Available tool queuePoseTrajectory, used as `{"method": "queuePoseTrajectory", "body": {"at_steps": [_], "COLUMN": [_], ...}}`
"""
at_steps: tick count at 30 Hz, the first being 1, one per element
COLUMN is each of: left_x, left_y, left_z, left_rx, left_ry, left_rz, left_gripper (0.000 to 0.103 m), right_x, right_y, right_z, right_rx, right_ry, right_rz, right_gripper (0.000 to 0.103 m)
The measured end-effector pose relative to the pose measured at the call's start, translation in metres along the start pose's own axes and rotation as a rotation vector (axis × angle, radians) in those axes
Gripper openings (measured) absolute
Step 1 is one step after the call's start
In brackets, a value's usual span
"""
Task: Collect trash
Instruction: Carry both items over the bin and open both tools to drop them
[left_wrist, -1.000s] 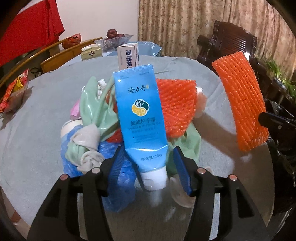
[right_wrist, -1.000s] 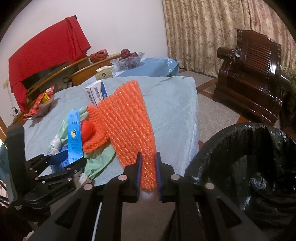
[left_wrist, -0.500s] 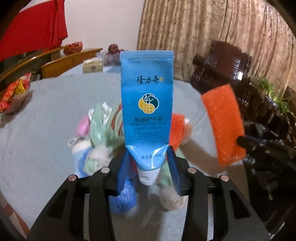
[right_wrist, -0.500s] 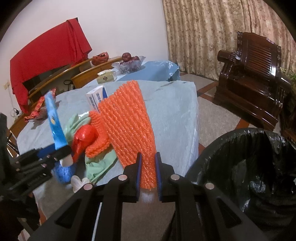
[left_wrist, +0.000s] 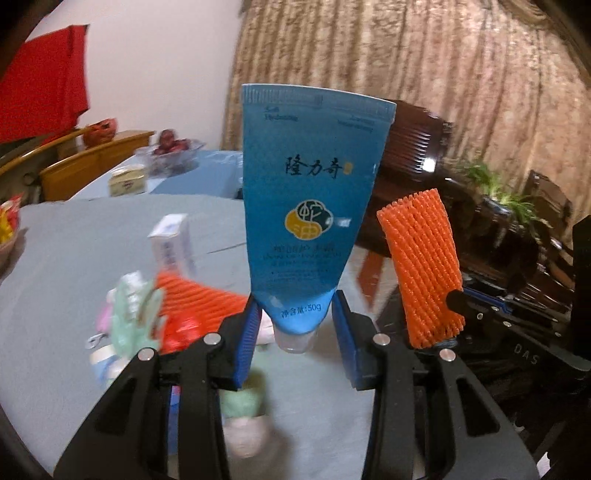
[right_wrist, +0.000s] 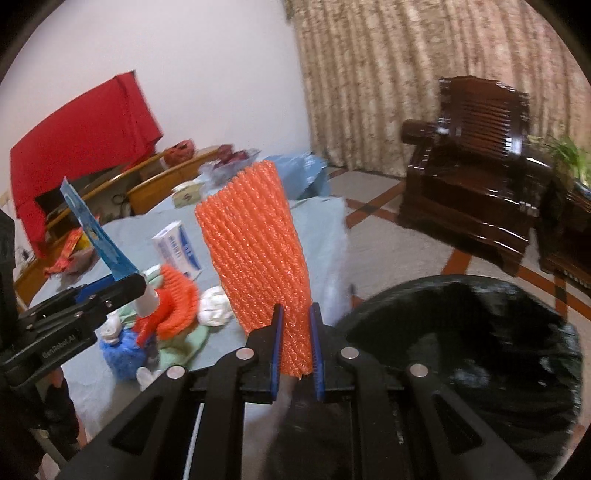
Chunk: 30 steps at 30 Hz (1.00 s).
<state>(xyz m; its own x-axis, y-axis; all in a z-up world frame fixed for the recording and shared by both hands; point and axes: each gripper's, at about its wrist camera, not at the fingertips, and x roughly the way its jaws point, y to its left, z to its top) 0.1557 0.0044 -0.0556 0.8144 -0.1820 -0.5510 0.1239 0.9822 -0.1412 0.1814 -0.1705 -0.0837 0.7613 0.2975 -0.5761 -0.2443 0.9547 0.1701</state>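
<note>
The blue tube (left_wrist: 310, 206) stands cap-down, clamped in the left hand-held gripper (left_wrist: 295, 325). The orange foam net (right_wrist: 258, 251) is pinched in the right hand-held gripper (right_wrist: 295, 347); beside it gapes the black bin bag (right_wrist: 480, 332), remaining litter (right_wrist: 166, 317) on the surface (left_wrist: 74, 251) beyond.

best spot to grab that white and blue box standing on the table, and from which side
Take the white and blue box across its two broad printed faces, near the top, coming down from above. It stands upright and apart from the trash pile in front of it, so its top is free, while a low approach from the near side would likely run into the orange foam net and other scraps.
</note>
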Motion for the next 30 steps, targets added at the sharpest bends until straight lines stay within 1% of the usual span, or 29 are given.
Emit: {"method": "queuePoseTrajectory", "body": {"at_steps": [4,10,13,16,18,19,20,21,22,24,26,27,28,29,30], "left_x": [0.012,0.042,0.060,0.076,0.085,0.090,0.094,0.096,0.098,0.098,0.098,0.098,0.094,0.088,0.085], "left_y": [-0.045,-0.114,-0.142,-0.160,-0.168,-0.171,-0.171,-0.172,-0.168,-0.165,-0.161,-0.156,-0.152,-0.145,-0.138], "left_z": [0.004,-0.004,-0.011,-0.018,-0.021,-0.024,-0.025,-0.026,-0.029,-0.032,-0.036,-0.036,-0.037,-0.037,-0.037], "left_rx": [0.035,0.093,0.125,0.153,0.162,0.167,0.166,0.164,0.158,0.152,0.155,0.153,0.150,0.148,0.147], "left_ry": [0.005,0.039,0.065,0.093,0.115,0.135,0.145,0.154,0.159,0.162,0.168,0.169,0.166,0.157,0.151], "left_rz": [-0.101,-0.242,-0.288,-0.314,-0.333,-0.340,-0.347,-0.360,-0.366,-0.375,-0.366,-0.361,-0.354,-0.338,-0.329], "left_gripper": [0.037,0.037,0.037,0.037,0.037,0.039,0.041,0.050,0.060,0.062,0.063,0.064,0.067,0.068,0.072], "right_x": [-0.025,-0.048,-0.057,-0.059,-0.061,-0.058,-0.058,-0.057,-0.057,-0.059,-0.060,-0.061,-0.062,-0.063,-0.064], "right_y": [-0.038,-0.092,-0.116,-0.132,-0.139,-0.139,-0.142,-0.141,-0.142,-0.143,-0.143,-0.142,-0.142,-0.139,-0.136], "right_z": [-0.007,-0.029,-0.041,-0.051,-0.057,-0.057,-0.059,-0.057,-0.057,-0.057,-0.058,-0.057,-0.057,-0.056,-0.054], "right_rx": [0.030,0.098,0.137,0.167,0.182,0.189,0.195,0.198,0.202,0.209,0.210,0.211,0.213,0.213,0.211], "right_ry": [-0.011,0.010,0.022,0.032,0.035,0.038,0.041,0.042,0.041,0.034,0.027,0.023,0.018,0.011,0.003], "right_rz": [-0.095,-0.230,-0.284,-0.322,-0.341,-0.347,-0.350,-0.354,-0.359,-0.365,-0.375,-0.379,-0.383,-0.388,-0.392], "right_gripper": [0.014,0.014,0.014,0.014,0.017,0.020,0.025,0.029,0.036,0.040,0.056,0.060,0.067,0.076,0.081]}}
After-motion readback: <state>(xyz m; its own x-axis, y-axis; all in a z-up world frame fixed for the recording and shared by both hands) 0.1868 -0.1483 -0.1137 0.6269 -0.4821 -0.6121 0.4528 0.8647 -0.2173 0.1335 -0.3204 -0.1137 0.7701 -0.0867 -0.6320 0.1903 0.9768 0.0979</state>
